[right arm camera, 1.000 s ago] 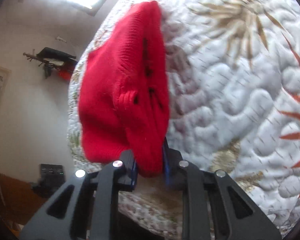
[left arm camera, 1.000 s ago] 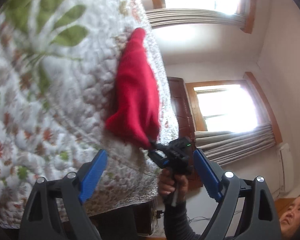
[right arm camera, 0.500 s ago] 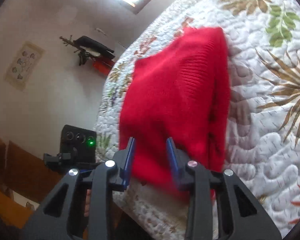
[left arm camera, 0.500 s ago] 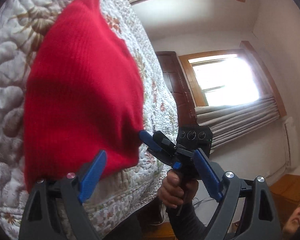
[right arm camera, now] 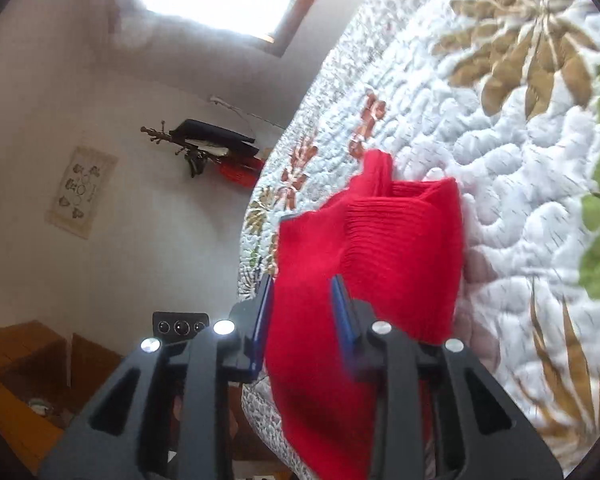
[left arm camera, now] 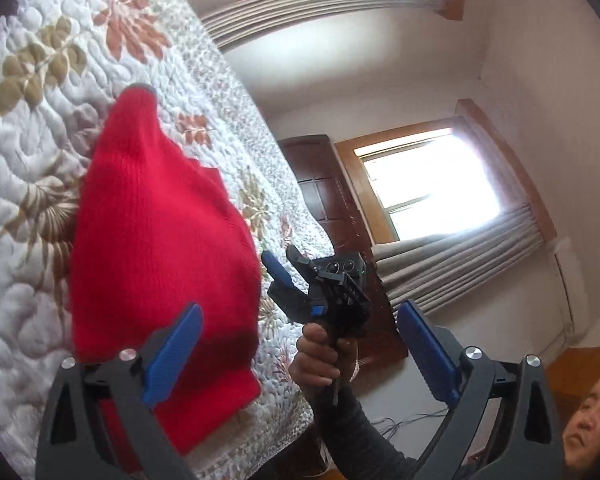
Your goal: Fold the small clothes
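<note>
Red garment [right arm camera: 364, 264] hides right jaws' grip; lower edge cropped.

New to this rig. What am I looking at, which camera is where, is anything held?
No robot here: a person holds a hand-held two-finger gripper in each hand, and each carries a fisheye camera looking along its fingers. The left view shows the left gripper, jaws wide open, holding nothing, and beyond it the right gripper in the person's hand, also open. The right view shows those jaws apart around a red knit garment, which lies on a floral quilt, not clamped.
</note>
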`<state>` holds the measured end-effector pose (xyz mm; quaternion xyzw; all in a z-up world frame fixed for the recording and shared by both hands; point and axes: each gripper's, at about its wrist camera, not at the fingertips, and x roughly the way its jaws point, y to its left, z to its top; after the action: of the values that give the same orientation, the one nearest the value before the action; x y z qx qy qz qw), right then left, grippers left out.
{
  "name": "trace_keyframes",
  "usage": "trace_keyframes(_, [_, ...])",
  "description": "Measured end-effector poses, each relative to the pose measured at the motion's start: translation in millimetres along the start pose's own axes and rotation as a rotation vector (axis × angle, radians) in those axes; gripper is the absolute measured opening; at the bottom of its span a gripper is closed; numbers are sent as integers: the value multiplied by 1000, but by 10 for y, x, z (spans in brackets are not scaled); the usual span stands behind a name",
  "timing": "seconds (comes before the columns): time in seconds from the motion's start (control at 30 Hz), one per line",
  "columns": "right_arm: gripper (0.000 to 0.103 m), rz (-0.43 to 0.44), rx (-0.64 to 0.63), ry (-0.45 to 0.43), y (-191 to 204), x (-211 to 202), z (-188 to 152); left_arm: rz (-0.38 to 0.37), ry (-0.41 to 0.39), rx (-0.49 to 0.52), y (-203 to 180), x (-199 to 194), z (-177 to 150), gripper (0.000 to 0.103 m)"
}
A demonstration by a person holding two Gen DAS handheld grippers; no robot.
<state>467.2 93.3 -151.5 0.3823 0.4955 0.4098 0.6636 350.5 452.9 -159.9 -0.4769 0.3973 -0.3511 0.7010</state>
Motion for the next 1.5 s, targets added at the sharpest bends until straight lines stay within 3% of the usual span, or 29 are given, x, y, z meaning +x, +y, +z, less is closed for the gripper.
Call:
trace_keyframes(0.03, [23,-26,36,23,-150,97,53,24,16,-22,117,26,28,98])
trace_keyframes(0.07, [4,-50,39,29,-258,85,120,16,23,-41,203,39,36,97])
trace_keyframes(0.17, [1,-118,22,-19,-302,-115,161,4,3,-60,188,-94,0,97])
trace_keyframes(0.23, [22,-217,-63,-68,-73,-297,81,88,-17,-32,34,-237,-82,97])
trace_keyframes(0.3, [69,-360,-174,-99,307,-411,-122,305,-53,56,-249,-374,-201,99])
trace_keyframes(0.33, [78,-443,-259,-123,569,-491,-311,430,-82,155,-484,-461,-354,99])
trace_keyframes(0.37, [95,-508,-341,-151,814,-555,-534,551,-103,256,-711,-519,-531,99])
trace_keyframes(0.43, [100,-665,-490,-233,1261,-731,-1083,827,-157,447,-1179,-579,-984,99])
trace_keyframes(0.47, [100,-733,-541,-271,1402,-793,-1345,906,-185,514,-1366,-629,-1186,99])
trace_keyframes(0.53, [100,-810,-594,-320,1618,-944,-1907,985,-263,590,-1670,-747,-1669,99])
trace_keyframes(0.63, [100,-865,-601,-343,1803,-1117,-2583,1015,-314,612,-2016,-811,-2201,99])
trace_keyframes(0.7, [100,-920,-587,-371,1932,-1052,-2841,1021,-343,581,-2157,-873,-2469,99])
trace_keyframes(0.83, [100,-943,-560,-386,2074,-1175,-3357,1029,-331,550,-2325,-959,-2911,99])
trace_keyframes(1.0, [100,-984,-624,-425,2381,-1350,-3888,967,-300,538,-2537,-1059,-3308,99])
trace_keyframes(1.2, [100,-993,-643,-470,2546,-1522,-4269,969,-295,605,-2737,-1035,-3676,99])
trace_keyframes(1.5, [100,-1005,-676,-495,2657,-1547,-4461,971,-282,611,-2783,-1012,-3824,99])
